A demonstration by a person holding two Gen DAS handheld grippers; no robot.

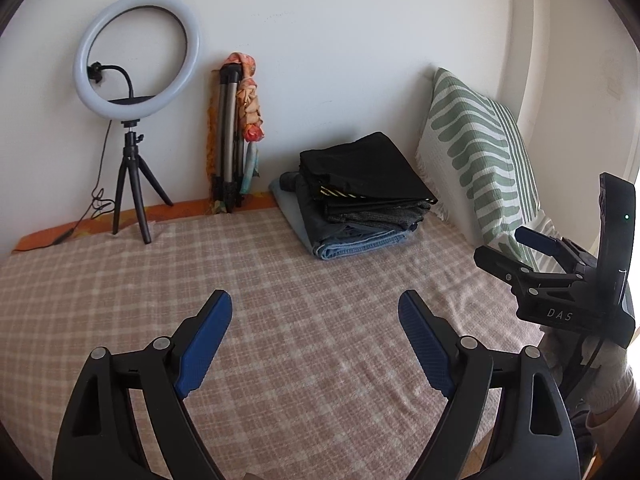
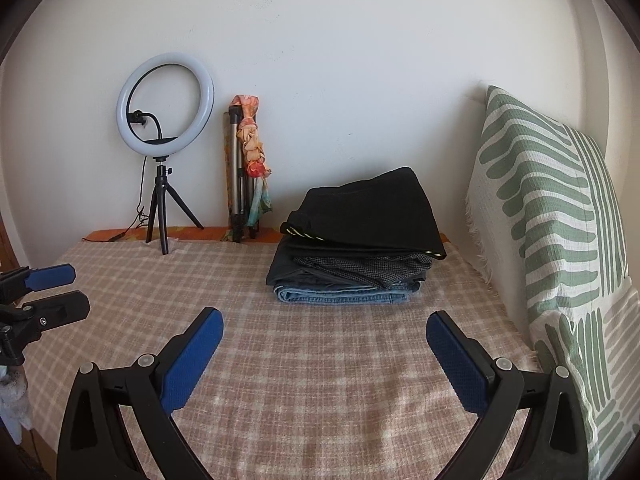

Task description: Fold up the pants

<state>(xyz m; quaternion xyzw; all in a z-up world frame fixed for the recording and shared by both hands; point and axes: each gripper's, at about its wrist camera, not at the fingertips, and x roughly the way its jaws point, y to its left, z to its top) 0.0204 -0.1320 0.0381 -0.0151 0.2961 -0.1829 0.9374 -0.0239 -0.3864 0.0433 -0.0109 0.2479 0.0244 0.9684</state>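
Observation:
A stack of folded pants (image 1: 360, 196) (image 2: 356, 252) lies at the back of the bed: black pants on top, dark grey ones under them, blue jeans at the bottom. My left gripper (image 1: 315, 306) is open and empty over the checked blanket, well short of the stack. My right gripper (image 2: 325, 324) is open and empty, also short of the stack. The right gripper shows at the right edge of the left wrist view (image 1: 516, 246). The left gripper shows at the left edge of the right wrist view (image 2: 70, 288).
A pink checked blanket (image 1: 280, 280) (image 2: 312, 380) covers the bed. A green and white pillow (image 1: 480, 160) (image 2: 552, 240) leans at the right. A ring light on a small tripod (image 1: 136, 80) (image 2: 164, 120) and a folded tripod with a scarf (image 1: 236, 132) (image 2: 246, 168) stand by the wall.

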